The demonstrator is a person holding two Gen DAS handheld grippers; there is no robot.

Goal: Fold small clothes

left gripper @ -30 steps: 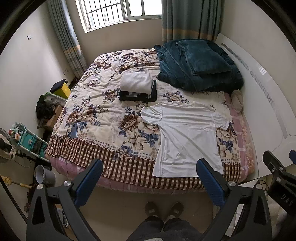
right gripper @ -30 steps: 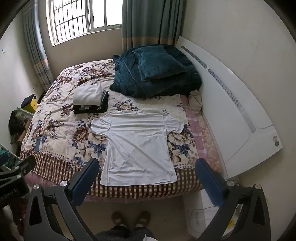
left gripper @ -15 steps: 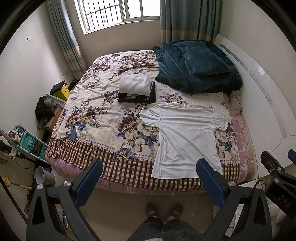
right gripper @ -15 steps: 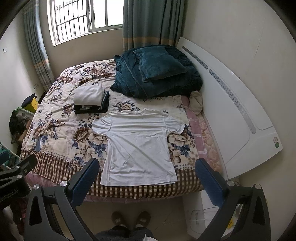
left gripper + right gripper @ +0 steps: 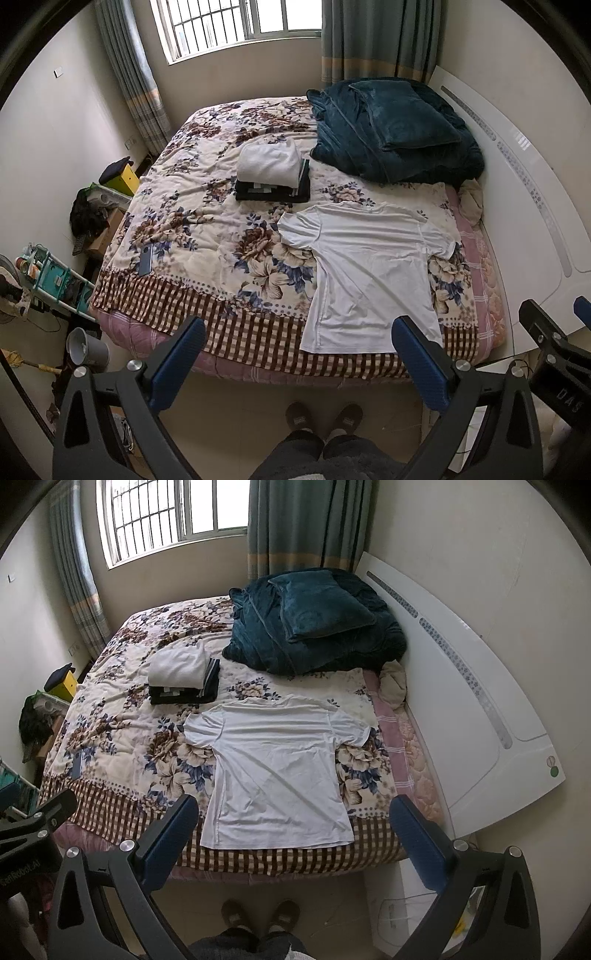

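A white T-shirt (image 5: 369,266) lies spread flat on the floral bedspread (image 5: 207,236), hem toward the bed's near edge; it also shows in the right wrist view (image 5: 277,771). A stack of folded clothes (image 5: 271,175), white on top of dark, sits behind it, and shows in the right wrist view (image 5: 183,677). My left gripper (image 5: 299,354) is open and empty, held above the floor in front of the bed. My right gripper (image 5: 290,830) is open and empty, also short of the bed's edge.
A dark teal blanket and pillow (image 5: 391,125) lie at the head of the bed by the white headboard (image 5: 524,192). A phone (image 5: 146,258) lies on the bedspread's left. A grey bucket (image 5: 86,349) and a shelf cart (image 5: 55,280) stand at the left. My feet (image 5: 321,417) are on the floor.
Both views have shifted slightly, the bed sitting a little lower in frame. The shirt and the stack have not moved. Both grippers stay open.
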